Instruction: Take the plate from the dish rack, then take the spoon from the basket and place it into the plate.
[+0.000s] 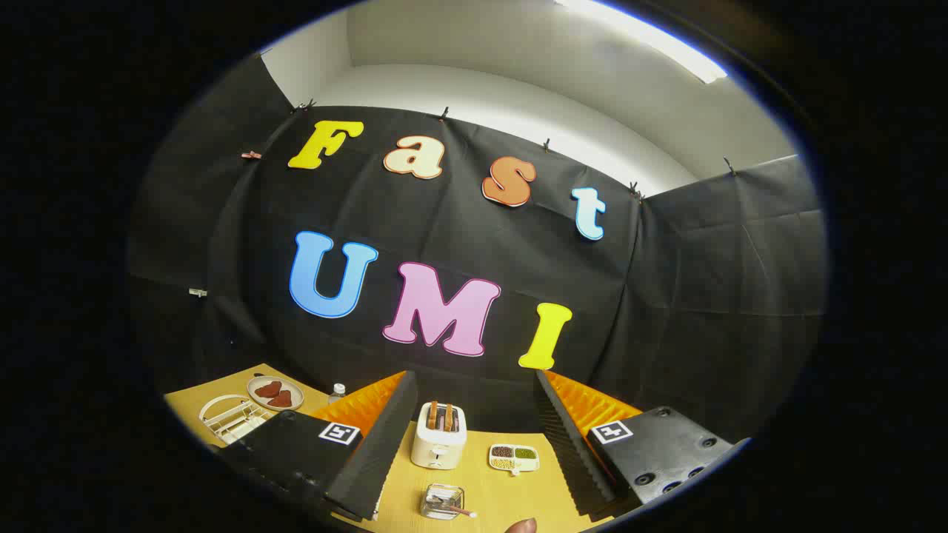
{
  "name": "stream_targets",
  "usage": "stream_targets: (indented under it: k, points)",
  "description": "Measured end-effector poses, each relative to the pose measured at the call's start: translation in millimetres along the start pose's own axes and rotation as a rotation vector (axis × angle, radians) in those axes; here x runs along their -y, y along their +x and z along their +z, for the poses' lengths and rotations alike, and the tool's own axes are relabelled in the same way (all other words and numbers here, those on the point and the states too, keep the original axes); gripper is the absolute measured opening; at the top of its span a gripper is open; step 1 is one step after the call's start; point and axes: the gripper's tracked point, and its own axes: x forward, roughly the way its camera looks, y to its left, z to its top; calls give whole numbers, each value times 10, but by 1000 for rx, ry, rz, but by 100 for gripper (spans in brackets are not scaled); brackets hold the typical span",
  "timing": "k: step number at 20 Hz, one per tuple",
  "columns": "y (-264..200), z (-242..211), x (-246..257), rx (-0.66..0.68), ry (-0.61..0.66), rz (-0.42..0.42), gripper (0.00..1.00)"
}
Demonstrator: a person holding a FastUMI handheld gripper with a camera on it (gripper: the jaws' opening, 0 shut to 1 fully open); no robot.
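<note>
Plate sits flat on the table at ten o'clock of the fingers, just beside the white dish rack; dark pieces lie on it. Plate step looks done. Spoon lies in the clear basket, between the fingers at six o'clock: not yet taken. Gripper jaws wide apart, empty. Toaster at twelve, small divided dish at one.
</note>
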Motion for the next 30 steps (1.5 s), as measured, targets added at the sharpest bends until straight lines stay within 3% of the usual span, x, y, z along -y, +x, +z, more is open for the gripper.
stream_targets:
  k: [19, 30]
  points:
    - [31, -226, -200, -61, 15, 44, 97]
    - [440, -1111, -1051, -380, 85, 212, 97]
